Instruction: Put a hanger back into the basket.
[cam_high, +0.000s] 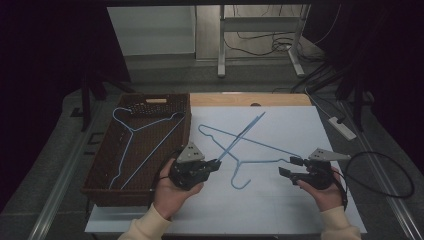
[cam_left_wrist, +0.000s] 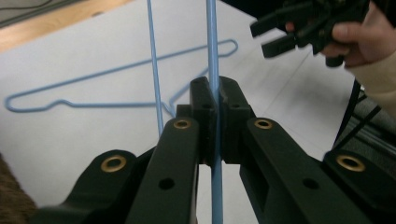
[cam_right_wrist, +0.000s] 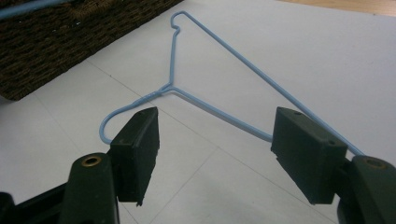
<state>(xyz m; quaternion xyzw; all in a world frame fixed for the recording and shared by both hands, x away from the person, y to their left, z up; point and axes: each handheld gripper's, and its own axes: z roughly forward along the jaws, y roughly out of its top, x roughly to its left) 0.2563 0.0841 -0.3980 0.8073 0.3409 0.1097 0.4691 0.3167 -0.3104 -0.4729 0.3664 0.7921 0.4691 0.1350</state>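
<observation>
A blue wire hanger (cam_high: 245, 133) slants up off the table, and my left gripper (cam_high: 218, 163) is shut on one of its wires. The left gripper view has that wire (cam_left_wrist: 211, 42) pinched between the closed jaws (cam_left_wrist: 215, 88). A second blue hanger (cam_high: 270, 148) lies flat on the white table sheet, hook toward me. My right gripper (cam_high: 286, 165) hovers open just right of that hook, nothing between its fingers. In the right gripper view the open jaws (cam_right_wrist: 215, 149) frame the flat hanger (cam_right_wrist: 224, 51). The right gripper (cam_left_wrist: 275, 35) also appears at the top right of the left gripper view.
A brown wicker basket (cam_high: 100, 150) stands at the table's left side with a third blue hanger (cam_high: 131, 131) lying in it; its wall (cam_right_wrist: 56, 42) is at the top left of the right gripper view. A white power strip (cam_high: 342, 127) and cables lie off the table's right edge.
</observation>
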